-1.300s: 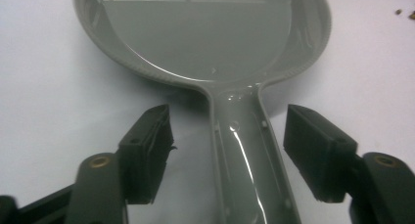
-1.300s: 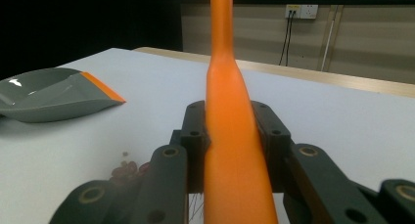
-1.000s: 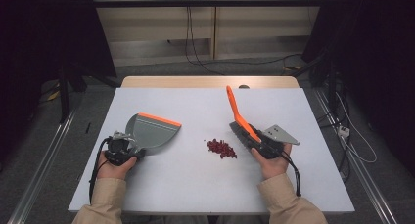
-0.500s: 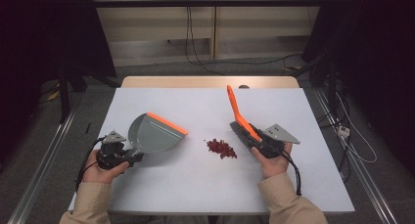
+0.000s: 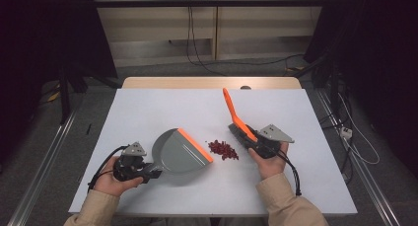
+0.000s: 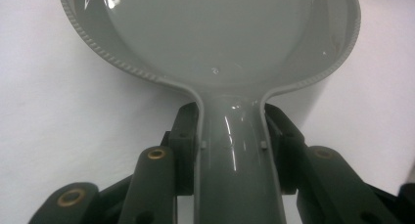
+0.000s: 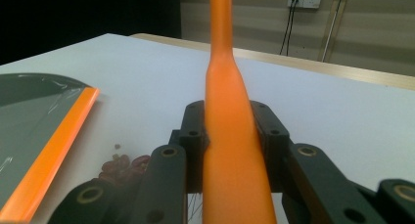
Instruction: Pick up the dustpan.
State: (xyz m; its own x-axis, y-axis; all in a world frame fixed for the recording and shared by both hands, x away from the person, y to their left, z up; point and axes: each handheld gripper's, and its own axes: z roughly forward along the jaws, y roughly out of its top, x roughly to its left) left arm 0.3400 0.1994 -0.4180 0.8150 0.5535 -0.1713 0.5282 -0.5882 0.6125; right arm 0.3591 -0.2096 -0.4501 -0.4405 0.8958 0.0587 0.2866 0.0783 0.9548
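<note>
Presently, the left gripper [image 5: 148,172] pinches the grey dustpan [image 5: 178,151] by its handle, the pan's orange lip just beside the red crumbs [image 5: 223,150] on the white table [image 5: 162,107]. The right gripper [image 5: 250,137] clamps the orange brush [image 5: 234,115] handle, which slants up and away; its bristle end, hidden by the gripper, appears to sit near the crumbs.

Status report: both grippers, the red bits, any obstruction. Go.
Left gripper shut on dustpan handle. Right gripper shut on orange brush. Red bits between lip and brush. Nothing in the way.
</note>
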